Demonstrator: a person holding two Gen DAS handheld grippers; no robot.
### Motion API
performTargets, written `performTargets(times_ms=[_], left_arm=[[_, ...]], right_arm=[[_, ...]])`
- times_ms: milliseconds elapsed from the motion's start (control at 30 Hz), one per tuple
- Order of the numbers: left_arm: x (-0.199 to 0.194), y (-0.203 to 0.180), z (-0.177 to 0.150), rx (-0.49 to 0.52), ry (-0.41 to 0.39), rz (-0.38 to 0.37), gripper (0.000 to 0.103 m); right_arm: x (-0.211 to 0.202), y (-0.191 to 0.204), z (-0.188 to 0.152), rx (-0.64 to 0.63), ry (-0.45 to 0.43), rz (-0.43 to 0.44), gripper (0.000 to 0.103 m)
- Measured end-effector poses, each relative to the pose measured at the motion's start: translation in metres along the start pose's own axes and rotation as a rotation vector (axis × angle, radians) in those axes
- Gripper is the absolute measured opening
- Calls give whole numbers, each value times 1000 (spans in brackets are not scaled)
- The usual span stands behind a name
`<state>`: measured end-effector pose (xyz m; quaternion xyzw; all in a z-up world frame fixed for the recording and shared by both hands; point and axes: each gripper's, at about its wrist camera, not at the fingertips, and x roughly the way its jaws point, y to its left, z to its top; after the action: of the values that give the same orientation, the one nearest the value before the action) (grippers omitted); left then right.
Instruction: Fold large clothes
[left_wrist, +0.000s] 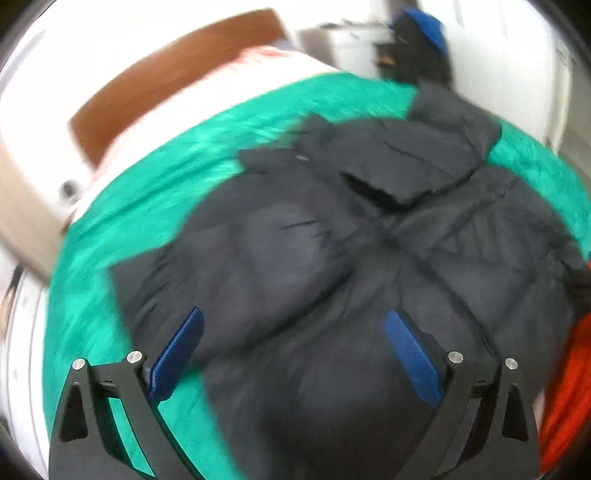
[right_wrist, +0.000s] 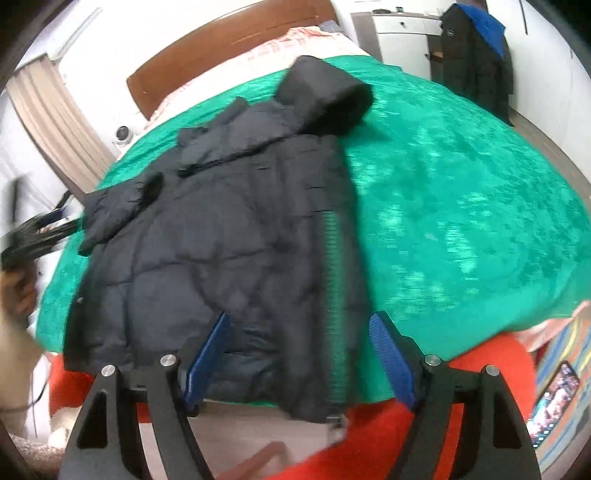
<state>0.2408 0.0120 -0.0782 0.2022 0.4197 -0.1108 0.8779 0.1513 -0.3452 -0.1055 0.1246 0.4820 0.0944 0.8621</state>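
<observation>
Dark navy quilted puffer jacket (right_wrist: 207, 236) lies flat on the green fuzzy blanket (right_wrist: 461, 206) covering the bed, filling the centre-left of the right wrist view; its hood (right_wrist: 325, 96) points toward the upper middle of the frame, near the brown wooden headboard (right_wrist: 229, 48). One sleeve (right_wrist: 118, 206) is laid across the body at left, likely so the sides end up narrower for the next fold.

Right gripper (right_wrist: 299, 354), bottom centre, has its blue pads spread, with nothing pinched; the jacket hem sits just beyond them. Left gripper (left_wrist: 295, 350), also bottom centre in its own view, is spread wide over the jacket, empty. That view is motion-blurred, so contact with the fabric can't be judged. Both look free to take a new hold.
</observation>
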Motion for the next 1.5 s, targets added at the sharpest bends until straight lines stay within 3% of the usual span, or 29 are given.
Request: performTargets(times_ms=[100,167,200,233,267,367,500,600,700,833,900,933,1000,1067,1100,1167,1233,1267,1300,1333,1500], left_arm=[[75,-14,13,21,96,49,100],[108,-6,12,-52,137,48,95],[113,1,10,-104,123,32,85],[108,13,8,-163,105,6,64],[102,21,7,-191,94,15,35],[61,55,0,-275,25,10,27],[-26,136,-34,-469,-94,55,27],[-90,212,-90,-680,-147,196,27],[-106,275,-166,-882,-89,324,27],[-66,320,-265,-1079,78,404,27],[-41,325,-296,-1126,159,395,28],[-28,322,-311,-1151,212,400,36],[-28,314,-319,-1177,211,422,49],[-39,303,-317,-1187,189,464,82],[-46,299,-319,-1192,180,477,87],[-62,286,-327,-1195,155,479,89],[-80,277,-335,-1186,152,480,89],[-89,272,-334,-1180,145,485,89],[-95,270,-335,-1174,136,488,89],[-107,264,-335,-1164,121,487,89],[-140,238,-311,-1101,51,454,89]], right_arm=[[2,19,-11,-26,-1,39,77],[-3,24,-21,-63,4,29,77],[-5,29,-27,-93,4,17,77],[-9,30,-32,-116,3,10,77],[-11,31,-36,-135,0,3,77],[-14,28,-38,-143,-4,18,77],[-23,35,-19,-178,-63,21,77],[-29,50,-6,-230,-90,24,77],[-26,70,10,-298,-81,39,77],[-10,104,45,-433,-67,35,77],[5,125,72,-518,-85,37,81],[16,134,84,-560,-92,21,88],[47,152,110,-647,-102,-28,88],[86,167,129,-720,-64,-58,88],[113,176,138,-755,-50,-92,88],[149,186,143,-820,-28,-144,88],[191,193,143,-910,-25,-261,86],[198,193,145,-915,-27,-282,69],[199,188,151,-879,-48,-274,55],[193,184,157,-843,-81,-292,32],[73,101,217,-431,-326,-189,30]])
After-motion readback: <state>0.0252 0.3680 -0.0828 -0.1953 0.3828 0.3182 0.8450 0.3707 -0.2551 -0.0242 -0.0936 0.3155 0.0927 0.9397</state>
